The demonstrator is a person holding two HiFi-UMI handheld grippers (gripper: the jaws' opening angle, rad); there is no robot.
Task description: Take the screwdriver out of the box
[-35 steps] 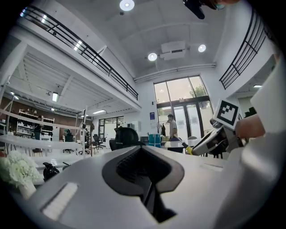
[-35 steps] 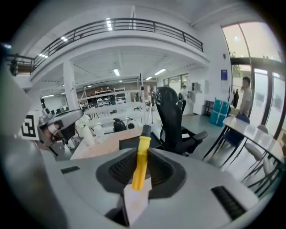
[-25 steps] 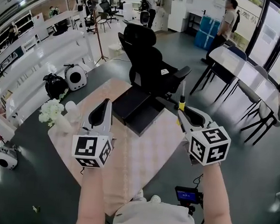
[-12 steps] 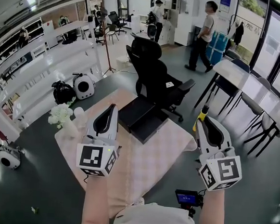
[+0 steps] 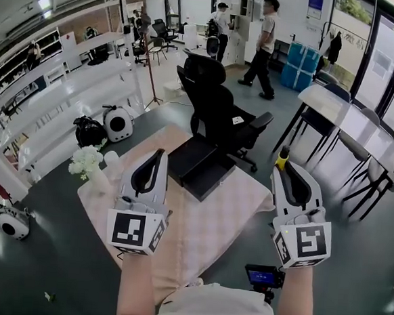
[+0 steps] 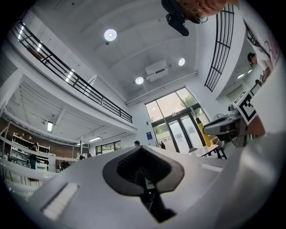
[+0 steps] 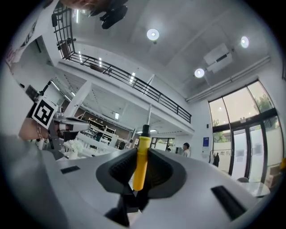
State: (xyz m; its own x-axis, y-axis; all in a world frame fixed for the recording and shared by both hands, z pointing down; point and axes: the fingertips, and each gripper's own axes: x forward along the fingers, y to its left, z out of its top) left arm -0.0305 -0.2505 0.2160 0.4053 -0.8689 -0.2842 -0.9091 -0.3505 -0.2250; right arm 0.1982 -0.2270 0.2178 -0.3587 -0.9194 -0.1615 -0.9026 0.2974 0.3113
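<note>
The right gripper (image 5: 284,168), with the yellow screwdriver (image 5: 282,156) pinched in its jaws, has moved away from the black box (image 5: 198,164). It has gone out to the right, past the edge of the pink cloth (image 5: 205,222), and it has turned to sit straighter. The person (image 5: 264,40) at the back of the room has walked over to the left.

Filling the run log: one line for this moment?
right gripper: shut on screwdriver, outside box | left gripper: shut, empty | box: open
</note>
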